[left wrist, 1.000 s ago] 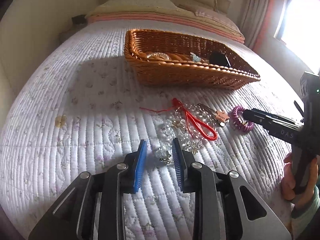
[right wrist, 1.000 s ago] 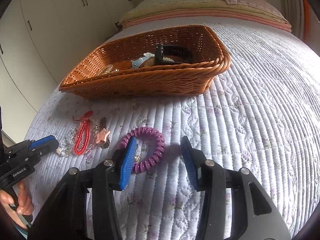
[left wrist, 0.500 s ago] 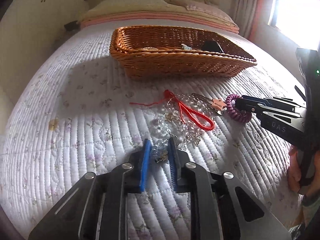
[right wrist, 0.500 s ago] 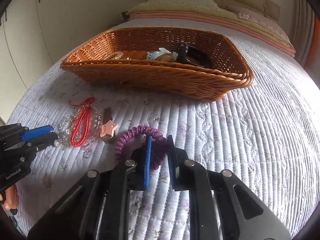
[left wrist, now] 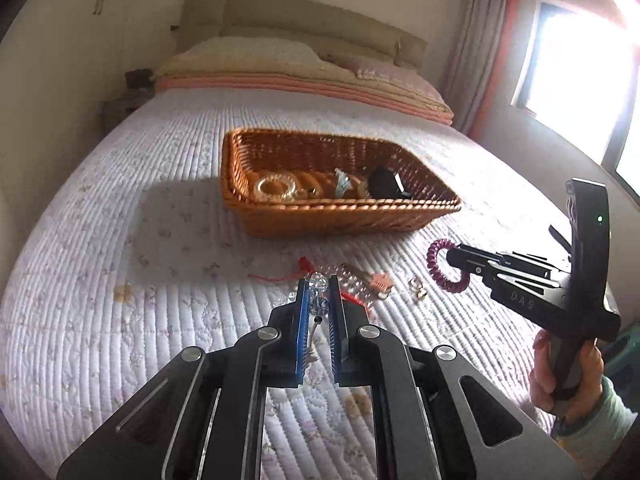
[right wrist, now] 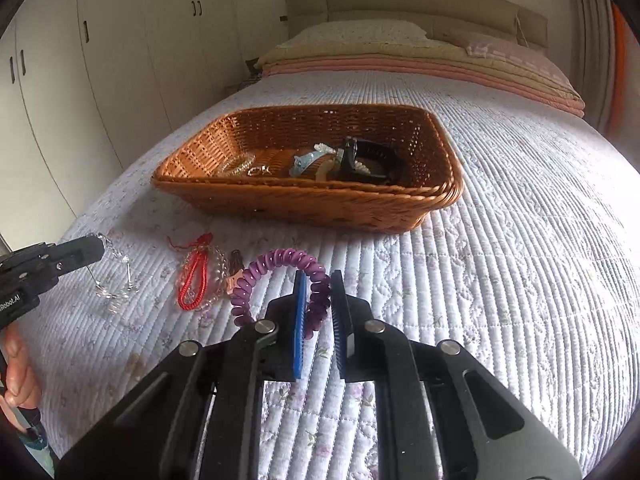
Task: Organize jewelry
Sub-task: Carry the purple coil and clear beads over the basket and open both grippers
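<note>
Gripping purple coil [right wrist: 280,276] in right tool [right wrist: 318,312] (lifted), basket rim [right wrist: 304,190] beyond

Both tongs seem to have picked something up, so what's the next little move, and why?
Probably carry both forward over the wicker basket: the right tongs already grip the purple coil bracelet, the left tongs the crystal bead strand, both lifted off the quilt.

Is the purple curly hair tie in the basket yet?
No, it is out. The purple coil hair tie is pinched in the right hand-held gripper, short of the wicker basket, above the quilt.
</note>
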`<state>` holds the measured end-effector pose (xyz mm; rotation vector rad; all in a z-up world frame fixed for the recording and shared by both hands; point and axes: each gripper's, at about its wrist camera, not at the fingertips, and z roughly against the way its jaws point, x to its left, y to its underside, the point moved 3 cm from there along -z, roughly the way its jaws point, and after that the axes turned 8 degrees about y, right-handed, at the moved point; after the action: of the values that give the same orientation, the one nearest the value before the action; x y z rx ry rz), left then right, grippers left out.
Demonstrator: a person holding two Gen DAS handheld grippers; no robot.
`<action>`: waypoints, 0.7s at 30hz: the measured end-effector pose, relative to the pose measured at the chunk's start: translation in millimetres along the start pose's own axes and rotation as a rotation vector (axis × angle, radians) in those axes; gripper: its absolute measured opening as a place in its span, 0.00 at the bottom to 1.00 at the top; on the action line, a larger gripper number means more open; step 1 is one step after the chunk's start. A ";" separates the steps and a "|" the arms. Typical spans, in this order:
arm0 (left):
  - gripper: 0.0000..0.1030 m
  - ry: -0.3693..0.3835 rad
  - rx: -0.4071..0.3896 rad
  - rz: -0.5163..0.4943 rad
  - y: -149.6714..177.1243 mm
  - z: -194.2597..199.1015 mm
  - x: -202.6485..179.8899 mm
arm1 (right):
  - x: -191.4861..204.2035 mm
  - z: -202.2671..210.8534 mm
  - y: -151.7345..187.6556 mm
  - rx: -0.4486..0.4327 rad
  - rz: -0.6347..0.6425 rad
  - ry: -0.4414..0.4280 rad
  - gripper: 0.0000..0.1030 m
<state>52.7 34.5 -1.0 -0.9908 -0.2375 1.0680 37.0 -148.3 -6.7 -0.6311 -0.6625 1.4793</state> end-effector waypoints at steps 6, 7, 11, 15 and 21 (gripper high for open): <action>0.07 0.054 -0.104 -0.024 -39.8 15.2 -15.1 | -4.2 35.7 -32.5 -0.088 0.011 -0.003 0.10; 0.07 0.056 -0.117 -0.029 -48.9 13.7 -17.2 | -4.0 38.3 -40.6 -0.097 0.012 -0.005 0.10; 0.07 0.061 -0.137 -0.040 -84.6 -2.0 -23.4 | -3.2 40.3 -81.0 -0.138 0.026 0.010 0.10; 0.07 0.060 -0.142 -0.030 -112.7 -30.0 -19.9 | 0.5 27.0 -117.9 -0.150 0.056 0.040 0.10; 0.07 0.030 -0.115 -0.030 -129.6 -82.9 -4.6 | 9.2 -30.0 -150.5 -0.087 0.088 0.078 0.10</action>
<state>180.8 -31.2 53.4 -1.1023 -0.2909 1.0203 160.8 -138.8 84.0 -0.7893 -0.6481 1.5058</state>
